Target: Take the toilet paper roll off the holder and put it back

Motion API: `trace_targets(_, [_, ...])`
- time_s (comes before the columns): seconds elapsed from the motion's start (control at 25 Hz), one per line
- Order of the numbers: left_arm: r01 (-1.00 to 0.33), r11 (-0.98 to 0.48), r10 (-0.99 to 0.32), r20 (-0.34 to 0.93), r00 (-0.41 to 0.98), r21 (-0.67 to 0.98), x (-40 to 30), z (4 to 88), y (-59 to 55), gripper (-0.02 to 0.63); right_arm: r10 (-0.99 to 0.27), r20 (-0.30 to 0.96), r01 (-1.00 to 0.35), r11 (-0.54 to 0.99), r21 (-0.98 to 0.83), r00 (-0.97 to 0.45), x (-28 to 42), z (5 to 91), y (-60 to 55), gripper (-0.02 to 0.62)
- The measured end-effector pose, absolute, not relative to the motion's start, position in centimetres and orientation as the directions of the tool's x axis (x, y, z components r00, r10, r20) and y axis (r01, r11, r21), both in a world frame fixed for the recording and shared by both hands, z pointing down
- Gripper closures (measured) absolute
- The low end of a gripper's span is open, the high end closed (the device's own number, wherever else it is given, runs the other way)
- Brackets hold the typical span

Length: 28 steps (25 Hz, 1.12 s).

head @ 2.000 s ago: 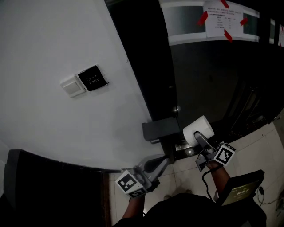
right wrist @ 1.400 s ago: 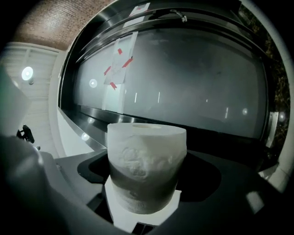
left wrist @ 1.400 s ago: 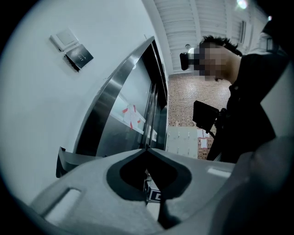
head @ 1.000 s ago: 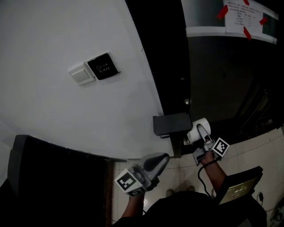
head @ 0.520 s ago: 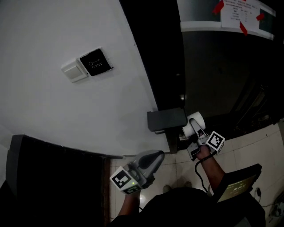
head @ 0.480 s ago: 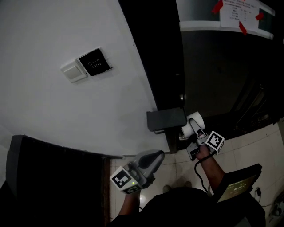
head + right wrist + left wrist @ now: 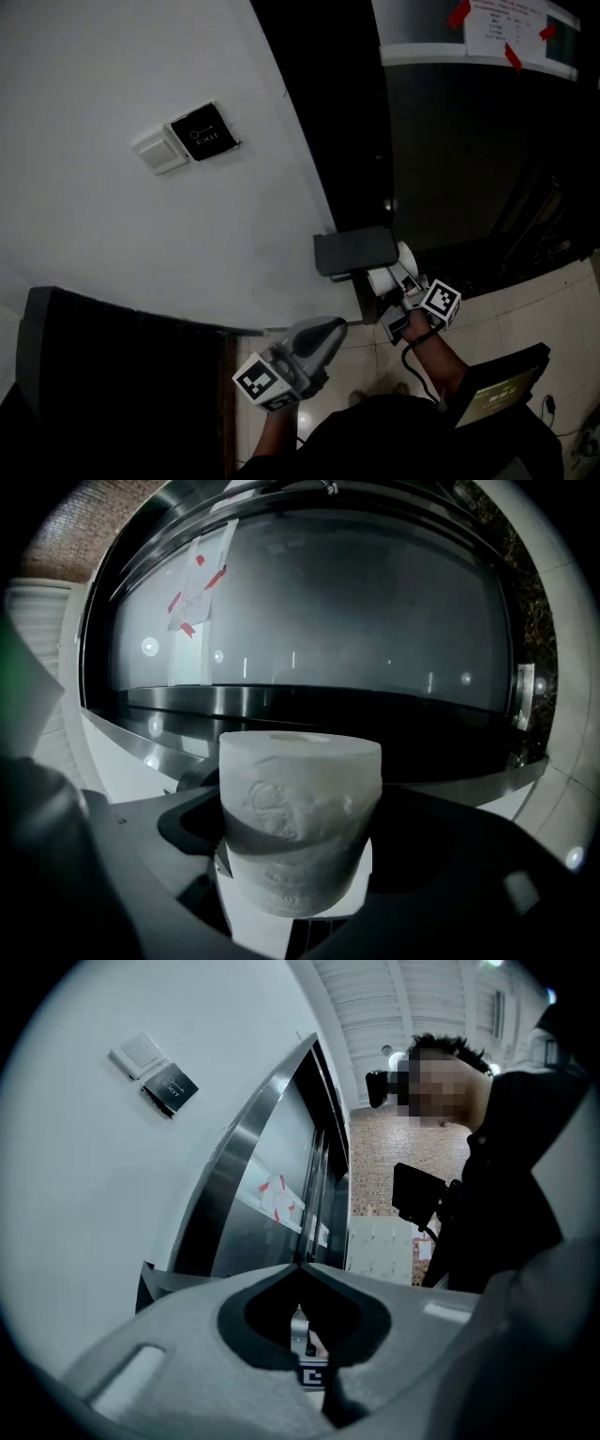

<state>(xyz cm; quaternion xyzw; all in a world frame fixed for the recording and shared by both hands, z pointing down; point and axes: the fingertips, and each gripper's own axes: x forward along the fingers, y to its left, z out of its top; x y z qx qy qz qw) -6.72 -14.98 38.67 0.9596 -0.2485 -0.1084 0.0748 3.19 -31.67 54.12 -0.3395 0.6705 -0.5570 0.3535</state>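
Note:
A white toilet paper roll (image 7: 382, 278) sits between the jaws of my right gripper (image 7: 397, 284), which is shut on it just below the dark box-shaped holder (image 7: 354, 251) on the wall edge. In the right gripper view the roll (image 7: 300, 817) stands upright, with the jaws of the right gripper (image 7: 298, 860) pressed against its sides and a dark glass door behind it. My left gripper (image 7: 323, 334) hangs lower left of the holder, jaws shut and empty. In its own view the left gripper (image 7: 302, 1265) has its tips meeting, and it points up along the wall.
A black exit button (image 7: 203, 132) and a white switch (image 7: 157, 155) are on the white wall. A taped paper notice (image 7: 506, 28) hangs on the dark door. Pale floor tiles (image 7: 553, 300) lie to the right, a dark cabinet (image 7: 112, 394) at lower left.
My right gripper has carried the roll left and closer in, up against the underside of the holder. The left gripper has stayed about where it was.

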Motion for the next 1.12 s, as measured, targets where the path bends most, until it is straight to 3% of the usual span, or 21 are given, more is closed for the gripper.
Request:
trace_targets(0.64, [-0.515,-0.832,-0.548,-0.164,0.820,0.206,-10.3,39.2,-13.9,0.604,-0.824,-0.047,-0.060,0.097,-0.993,-0.564,-4.9,54.6,-31.0,0.147])
trace_targets(1.12, [-0.503,-0.837,-0.539,-0.169,0.825,0.216,-10.8,39.3,-13.4,0.604,-0.780,-0.086,-0.047,0.146,-0.988,-0.620,-5.8,54.5,-29.1,0.123])
